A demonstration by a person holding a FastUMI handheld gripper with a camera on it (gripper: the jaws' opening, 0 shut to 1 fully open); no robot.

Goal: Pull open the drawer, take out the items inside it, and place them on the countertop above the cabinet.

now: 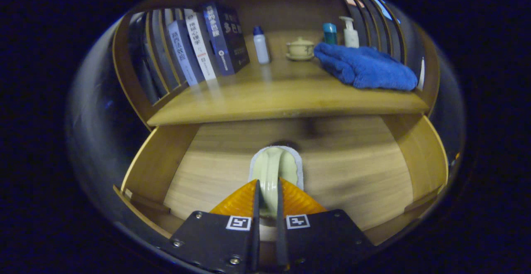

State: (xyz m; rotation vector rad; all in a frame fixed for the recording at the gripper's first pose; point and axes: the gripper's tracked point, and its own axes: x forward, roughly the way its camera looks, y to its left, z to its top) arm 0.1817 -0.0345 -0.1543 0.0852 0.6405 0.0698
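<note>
Fingers: gripper (267,197) clamped on pale green glazed ceramic piece (274,169), lower centre.
Drawer (356,174): open, smooth light wood.
Bench (282,95): fluffy blue towel (365,67), lidded teacup (300,48), white bottle (261,45).
Books (207,43): upper left, spine writing unreadable.

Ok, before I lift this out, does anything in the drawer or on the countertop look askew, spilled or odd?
Nothing looks spilled or broken. The gripper is shut on a pale green item over the open drawer. On the countertop, the books lean sideways and the blue towel lies bunched.
</note>
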